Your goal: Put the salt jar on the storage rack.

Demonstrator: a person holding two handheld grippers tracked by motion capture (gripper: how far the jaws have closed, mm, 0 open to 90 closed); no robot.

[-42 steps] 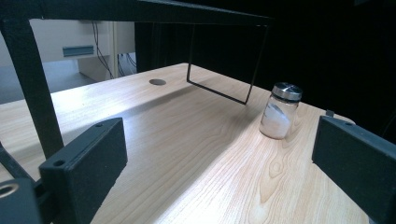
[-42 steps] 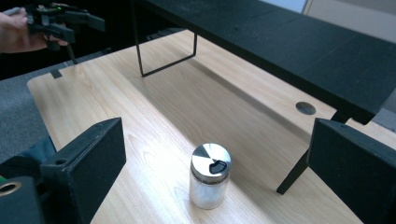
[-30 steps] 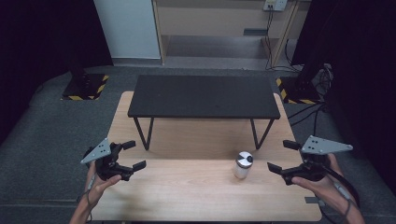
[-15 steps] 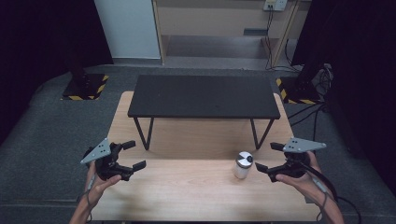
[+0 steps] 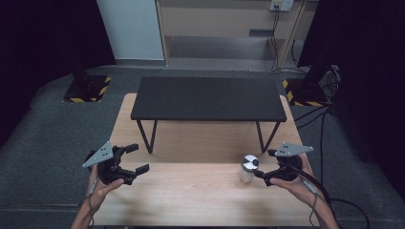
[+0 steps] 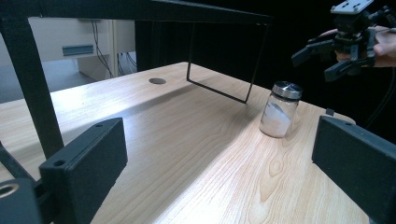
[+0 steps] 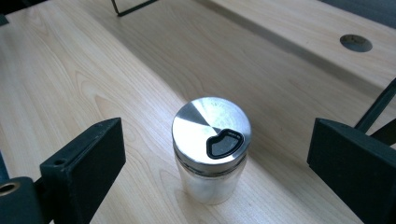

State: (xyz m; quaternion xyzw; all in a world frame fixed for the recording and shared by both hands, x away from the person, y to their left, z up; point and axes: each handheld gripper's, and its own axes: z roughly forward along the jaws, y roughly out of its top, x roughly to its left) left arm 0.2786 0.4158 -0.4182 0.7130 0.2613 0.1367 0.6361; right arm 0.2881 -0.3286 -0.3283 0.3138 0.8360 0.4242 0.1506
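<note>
Pale wooden surface (image 5: 191, 191) is carrying a steel-lidded jar (image 5: 248, 168) near its right side. Right hand-held gripper (image 5: 261, 164) is hovering just beside it, jaws wide; left hand-held gripper (image 5: 136, 158) is waiting well apart, also spread wide.

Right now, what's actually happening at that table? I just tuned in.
A person holds a gripper in each hand over a wooden table. The right gripper is open and close beside a small glass shaker jar with a metal lid, which stands upright with white powder inside; the jaws are not yet touching it. The left gripper is open, well away from the jar. A black shelf stands behind.
</note>
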